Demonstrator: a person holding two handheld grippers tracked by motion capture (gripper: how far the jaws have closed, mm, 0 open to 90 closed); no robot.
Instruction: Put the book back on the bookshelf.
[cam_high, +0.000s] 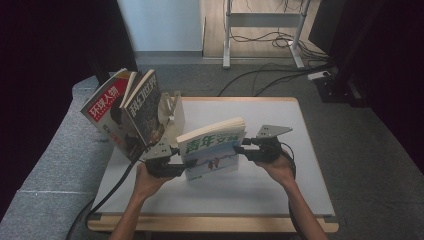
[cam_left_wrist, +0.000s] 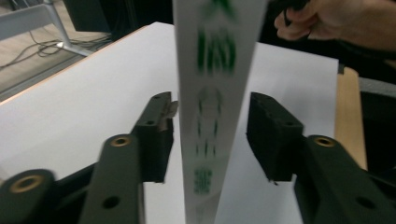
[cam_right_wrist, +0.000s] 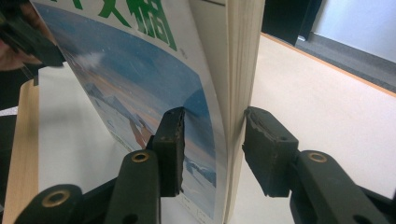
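Now – mag (cam_high: 212, 150) upright btw both tongs | L tongs (cam_left_wrist: 210, 140) loose, R tongs (cam_right_wrist: 212, 140) pinching

Two bare forearms come in from the bottom edge of the high view and spread apart, each hand wrapped around a gripper's body from below. The left gripper (cam_high: 176, 159) points toward the right one, roughly level, its jaws parted with clear gaps beside both pads in the left gripper view (cam_left_wrist: 212, 135). The right gripper (cam_high: 241, 146) points back toward the left, a grey three-cornered plate on top and its cable looping behind the wrist. In the right gripper view its jaws (cam_right_wrist: 212, 144) stand partly closed, the right pad touching what lies between them, the left pad pressed close. The right hand (cam_left_wrist: 327, 21) shows curled, farther off.
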